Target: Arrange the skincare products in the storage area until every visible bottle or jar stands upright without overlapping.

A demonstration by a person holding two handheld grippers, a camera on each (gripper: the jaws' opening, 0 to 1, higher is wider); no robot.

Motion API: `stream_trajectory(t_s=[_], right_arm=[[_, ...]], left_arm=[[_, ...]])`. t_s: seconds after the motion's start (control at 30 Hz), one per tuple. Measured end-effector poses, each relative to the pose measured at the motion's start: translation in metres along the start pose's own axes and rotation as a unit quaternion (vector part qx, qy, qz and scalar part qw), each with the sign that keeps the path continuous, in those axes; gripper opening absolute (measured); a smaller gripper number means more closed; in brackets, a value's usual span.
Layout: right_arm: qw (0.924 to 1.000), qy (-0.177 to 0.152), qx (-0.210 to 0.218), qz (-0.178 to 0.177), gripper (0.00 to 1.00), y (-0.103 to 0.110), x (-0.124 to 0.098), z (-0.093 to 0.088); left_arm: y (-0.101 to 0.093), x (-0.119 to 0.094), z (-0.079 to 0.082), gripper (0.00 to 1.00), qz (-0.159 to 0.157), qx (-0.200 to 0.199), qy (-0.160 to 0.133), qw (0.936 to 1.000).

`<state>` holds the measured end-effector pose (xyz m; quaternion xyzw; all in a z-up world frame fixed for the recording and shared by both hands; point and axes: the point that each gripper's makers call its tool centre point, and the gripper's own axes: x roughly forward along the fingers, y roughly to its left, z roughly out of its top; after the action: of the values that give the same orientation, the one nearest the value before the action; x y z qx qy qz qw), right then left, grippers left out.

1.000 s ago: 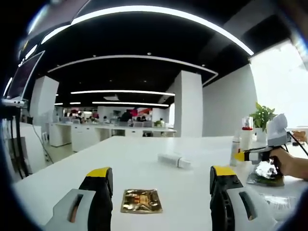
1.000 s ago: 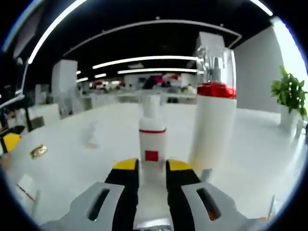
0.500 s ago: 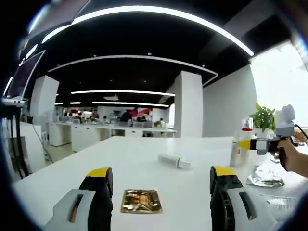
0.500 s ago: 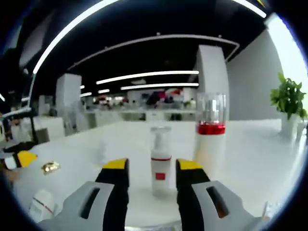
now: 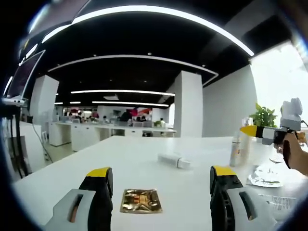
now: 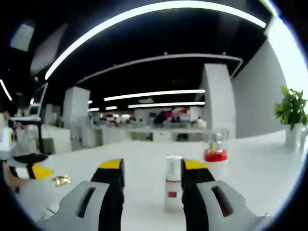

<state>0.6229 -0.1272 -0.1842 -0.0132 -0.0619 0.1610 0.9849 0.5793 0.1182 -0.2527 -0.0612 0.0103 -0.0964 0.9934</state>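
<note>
The small pump bottle [image 6: 173,188] stands upright between the open, empty fingers of the right gripper [image 6: 151,166], which has drawn back from it; the red-collared bottle [image 6: 215,158] stands behind. The left gripper [image 5: 162,174] is open around a gold sachet [image 5: 141,200] on the desk [image 5: 139,154], with a lying white tube [image 5: 174,160] beyond.

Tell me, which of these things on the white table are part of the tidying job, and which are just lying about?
Part of the job:
- small pump bottle, standing upright
- taller bottle with the red band, upright behind it
- white tube, lying on its side

Just lying about:
- gold foil packet
- crumpled silvery wrapper
- potted plant
</note>
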Motion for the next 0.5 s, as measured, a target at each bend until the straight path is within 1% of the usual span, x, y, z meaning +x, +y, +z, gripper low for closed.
stream_trajectory(t_s=[0.07,0.1,0.13,0.27,0.33,0.4,0.47,0.5], right_arm=[[0.9996,-0.019,0.012,0.019,0.53,0.008,0.0,0.007],[0.9991,-0.021,0.017,0.032,0.55,0.014,0.0,0.008],[0.9988,-0.022,0.02,0.038,0.57,0.016,-0.001,0.009],[0.9967,-0.038,0.02,0.069,0.6,0.032,-0.001,0.013],[0.9954,-0.032,0.015,0.089,0.6,0.044,0.001,0.008],[0.9941,-0.029,0.012,0.104,0.6,0.057,0.01,0.0],[0.9935,-0.006,0.026,0.111,0.6,0.066,0.021,-0.012],[0.9922,0.004,0.048,0.115,0.6,0.073,0.029,-0.02]], left_arm=[[0.0,0.0,0.0,0.85,0.0,0.0,0.0,1.0],[0.0,-0.001,0.0,0.85,0.0,0.0,0.0,1.0],[0.0,-0.001,0.0,0.85,0.0,0.0,0.0,1.0],[-0.001,-0.001,-0.001,0.85,0.0,0.0,0.001,1.0],[-0.001,-0.001,-0.001,0.85,0.001,0.002,0.001,1.0],[0.0,-0.001,-0.002,0.85,0.004,0.005,0.004,1.0],[0.0,-0.001,-0.003,0.85,0.004,0.007,0.007,0.9999],[0.0,-0.001,-0.003,0.85,0.005,0.008,0.007,0.9999]])
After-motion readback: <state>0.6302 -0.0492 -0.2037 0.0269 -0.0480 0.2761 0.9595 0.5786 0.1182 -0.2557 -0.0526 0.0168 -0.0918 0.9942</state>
